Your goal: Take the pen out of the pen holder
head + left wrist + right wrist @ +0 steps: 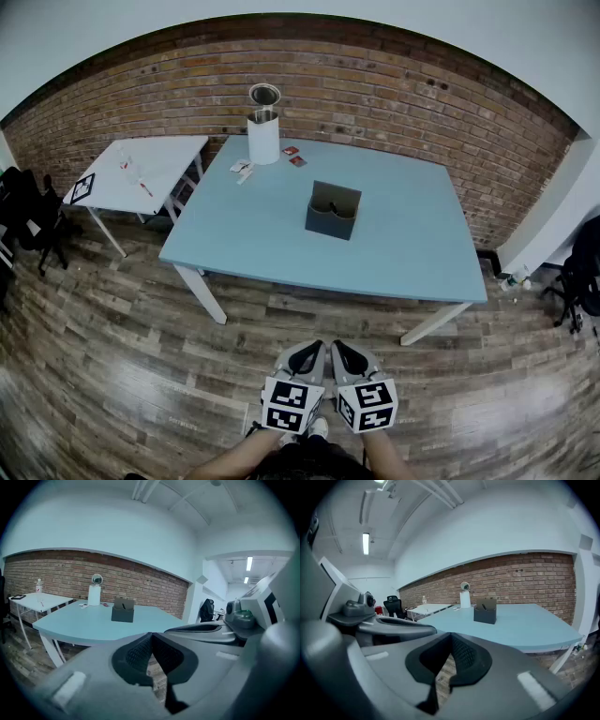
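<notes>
i hold the left gripper (312,349) and right gripper (341,349) side by side over the wooden plank floor (141,375), fingers together, empty. the dark grey box-shaped pen holder (333,210), thin dark pen (484,605) inside, stands mid light blue worktop (253,234), well ahead, bare surface on all sides.

- Table (403,244): smooth, matt pale-blue top.
- Pen holder (333,210) on the table: dark and matt, seemingly plastic.
- Brick wall (375,84) behind the table: rough, dull.
- Floor (112,366) under the table: wood-grain planks, faint sheen.
- Left gripper (151,635) and right gripper (451,635), before the table: matt grey plastic, with black mesh-textured pads (136,656).
</notes>
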Action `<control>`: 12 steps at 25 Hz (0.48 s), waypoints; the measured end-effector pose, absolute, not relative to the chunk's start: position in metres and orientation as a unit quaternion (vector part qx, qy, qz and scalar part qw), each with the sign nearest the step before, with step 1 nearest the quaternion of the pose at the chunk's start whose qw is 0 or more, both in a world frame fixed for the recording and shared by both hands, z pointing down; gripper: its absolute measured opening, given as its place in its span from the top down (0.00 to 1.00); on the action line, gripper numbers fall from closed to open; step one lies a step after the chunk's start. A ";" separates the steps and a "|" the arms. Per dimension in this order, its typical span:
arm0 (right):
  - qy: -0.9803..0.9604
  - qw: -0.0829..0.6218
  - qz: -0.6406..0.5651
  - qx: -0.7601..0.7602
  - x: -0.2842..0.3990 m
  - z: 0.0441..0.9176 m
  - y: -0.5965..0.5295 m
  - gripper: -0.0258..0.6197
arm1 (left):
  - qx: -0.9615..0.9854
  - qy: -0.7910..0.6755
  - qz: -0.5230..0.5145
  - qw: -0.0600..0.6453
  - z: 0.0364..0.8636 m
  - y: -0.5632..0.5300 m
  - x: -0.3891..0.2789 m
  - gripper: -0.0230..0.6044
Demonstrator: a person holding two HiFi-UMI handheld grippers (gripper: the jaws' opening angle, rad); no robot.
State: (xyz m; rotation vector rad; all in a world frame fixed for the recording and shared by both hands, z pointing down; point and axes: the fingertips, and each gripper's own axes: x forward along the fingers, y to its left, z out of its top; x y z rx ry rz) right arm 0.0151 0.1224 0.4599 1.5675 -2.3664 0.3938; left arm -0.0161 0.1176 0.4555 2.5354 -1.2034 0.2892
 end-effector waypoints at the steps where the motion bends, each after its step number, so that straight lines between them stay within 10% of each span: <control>1: -0.818 0.138 0.134 0.543 0.013 0.459 0.123 0.95 | 0.888 -0.420 0.102 0.159 0.456 0.118 -0.018 0.97; 12: -0.809 0.135 0.127 0.558 -0.001 0.456 0.121 0.95 | 0.895 -0.407 0.099 0.156 0.455 0.119 -0.031 0.96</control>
